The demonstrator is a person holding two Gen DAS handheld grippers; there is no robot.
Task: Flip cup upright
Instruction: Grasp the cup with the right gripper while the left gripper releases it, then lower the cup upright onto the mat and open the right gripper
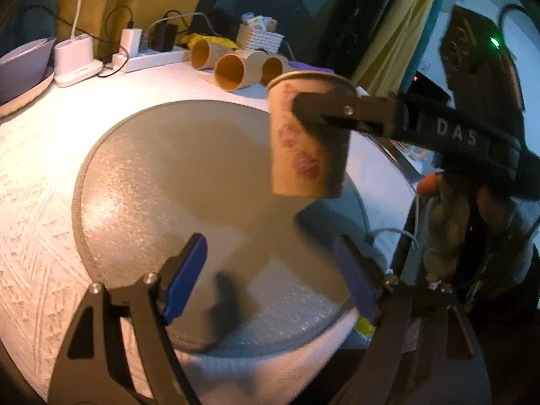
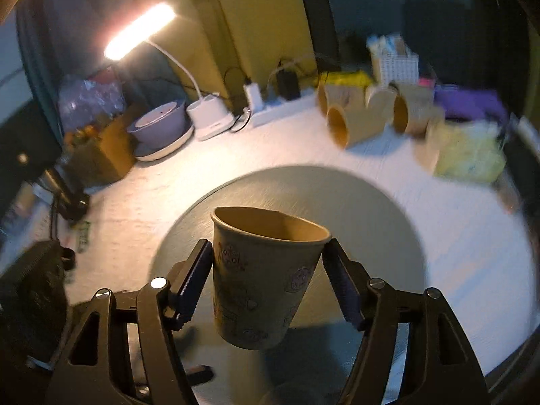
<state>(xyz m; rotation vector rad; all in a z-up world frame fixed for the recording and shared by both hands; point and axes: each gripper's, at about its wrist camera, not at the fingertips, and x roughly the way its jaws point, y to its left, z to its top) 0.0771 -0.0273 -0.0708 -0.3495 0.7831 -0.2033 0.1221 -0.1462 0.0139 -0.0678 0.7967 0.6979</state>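
A brown paper cup with printed doodles sits between the blue-padded fingers of my right gripper, mouth up and tilted slightly, held in the air above the round grey mat. In the left wrist view the same cup hangs over the mat's right side, with the right gripper's black finger across it. My left gripper is open and empty, low over the mat's near edge, below and in front of the cup.
Several brown cups lie on their sides at the back of the white textured cloth. A power strip with chargers, a lamp base, a bowl and a white basket line the back edge.
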